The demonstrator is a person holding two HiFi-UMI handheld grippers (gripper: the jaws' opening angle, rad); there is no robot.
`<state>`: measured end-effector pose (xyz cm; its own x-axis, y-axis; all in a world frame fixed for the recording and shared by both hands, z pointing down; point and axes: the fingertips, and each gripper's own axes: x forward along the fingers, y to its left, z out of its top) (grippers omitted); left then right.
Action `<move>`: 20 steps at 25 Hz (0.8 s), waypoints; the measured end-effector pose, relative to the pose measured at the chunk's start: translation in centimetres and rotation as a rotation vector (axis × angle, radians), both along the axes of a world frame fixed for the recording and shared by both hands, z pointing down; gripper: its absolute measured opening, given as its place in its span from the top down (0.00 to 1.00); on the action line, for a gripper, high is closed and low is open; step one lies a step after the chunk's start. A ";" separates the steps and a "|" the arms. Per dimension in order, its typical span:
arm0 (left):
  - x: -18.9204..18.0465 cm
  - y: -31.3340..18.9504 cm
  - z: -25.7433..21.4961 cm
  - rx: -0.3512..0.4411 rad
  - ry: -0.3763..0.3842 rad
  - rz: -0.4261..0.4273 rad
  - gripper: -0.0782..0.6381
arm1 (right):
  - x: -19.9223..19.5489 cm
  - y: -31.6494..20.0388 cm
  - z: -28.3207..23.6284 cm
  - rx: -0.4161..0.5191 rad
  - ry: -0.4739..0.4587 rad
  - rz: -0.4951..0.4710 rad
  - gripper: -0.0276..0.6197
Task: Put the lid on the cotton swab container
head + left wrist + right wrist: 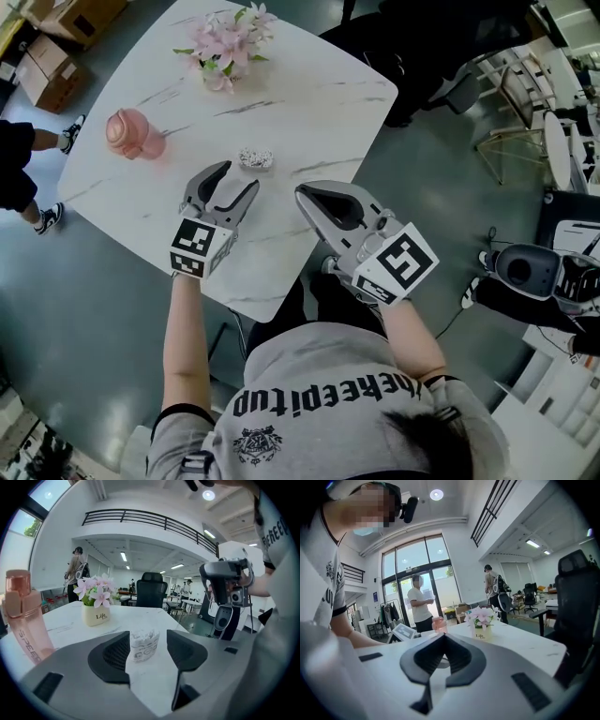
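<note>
The big white marble worktop (309, 103) has round corners and grey lines. A small clear cotton swab container (255, 157) stands on it, near the middle, and every place here is told from it.

The right gripper (302, 192) is grey. It sits to the right of the container and a bit nearer the person, and does not touch it. Its two fingers (461, 660) are closed, with the tips pressed together. In the right gripper view a pale round shape shows in the gap behind the tips. I cannot tell what it is.

The left gripper (239, 176) is grey too. It is on the near side of the container and points at it. Its black fingers (110, 656) are wide apart and hold nothing. In the left gripper view the container (143, 645) shows right in the gap between them, full of white swabs. From the head view it stands just past the fingertips, and they do not touch it. I cannot tell if it has a lid on.

A pink see-through water bottle (133, 134) stands upright, well off to the left of the container, near the worktop's edge.

A little cream pot of pink flowers (225, 47) stands on the far side of the container, well apart from it.
</note>
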<state>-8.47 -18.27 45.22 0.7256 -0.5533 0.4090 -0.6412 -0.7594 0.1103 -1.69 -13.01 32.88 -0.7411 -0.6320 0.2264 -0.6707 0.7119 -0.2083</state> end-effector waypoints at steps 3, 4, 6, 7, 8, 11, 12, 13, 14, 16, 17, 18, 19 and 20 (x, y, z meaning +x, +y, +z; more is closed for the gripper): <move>0.0 -0.6 2.1 -0.035 -0.018 0.008 0.52 | 0.0 -0.4 0.8 -0.018 0.009 0.004 0.94; 0.0 -0.8 2.7 -0.046 -0.020 0.009 0.51 | -0.1 -0.6 1.0 -0.023 0.011 0.005 0.94; 0.1 -1.2 3.6 -0.060 -0.021 0.015 0.51 | -0.1 -0.9 1.6 -0.031 0.016 0.007 0.94; 0.2 -1.4 3.9 -0.063 -0.019 0.021 0.51 | -0.2 -1.1 1.9 -0.036 0.018 0.008 0.94; 0.3 -1.6 4.2 -0.062 -0.018 0.029 0.50 | -0.2 -1.3 2.1 -0.041 0.019 0.009 0.94; 1.0 -1.9 4.6 -0.055 -0.013 0.068 0.50 | -0.2 -1.9 2.9 -0.057 0.022 0.011 0.94; 1.2 -2.0 4.7 -0.051 -0.012 0.080 0.50 | -0.2 -2.0 3.2 -0.064 0.024 0.012 0.94; 1.4 -2.0 4.8 -0.048 -0.012 0.086 0.50 | -0.1 -2.2 3.4 -0.070 0.026 0.013 0.94; 1.5 -2.1 4.8 -0.045 -0.013 0.088 0.50 | -0.1 -2.4 3.7 -0.075 0.028 0.013 0.94; 1.5 -2.3 4.9 -0.036 -0.021 0.083 0.50 | 0.0 -2.8 4.2 -0.083 0.030 0.014 0.94; 1.5 -2.4 4.9 -0.030 -0.027 0.081 0.50 | 0.1 -3.0 4.4 -0.086 0.031 0.015 0.94; 1.5 -2.4 4.9 -0.024 -0.033 0.079 0.50 | 0.2 -3.3 4.6 -0.088 0.032 0.017 0.94; 1.5 -2.4 5.0 -0.020 -0.038 0.077 0.51 | 0.3 -3.6 4.9 -0.091 0.035 0.018 0.94; 1.4 -2.4 5.0 -0.018 -0.041 0.074 0.52 | 0.4 -3.9 5.2 -0.094 0.039 0.020 0.94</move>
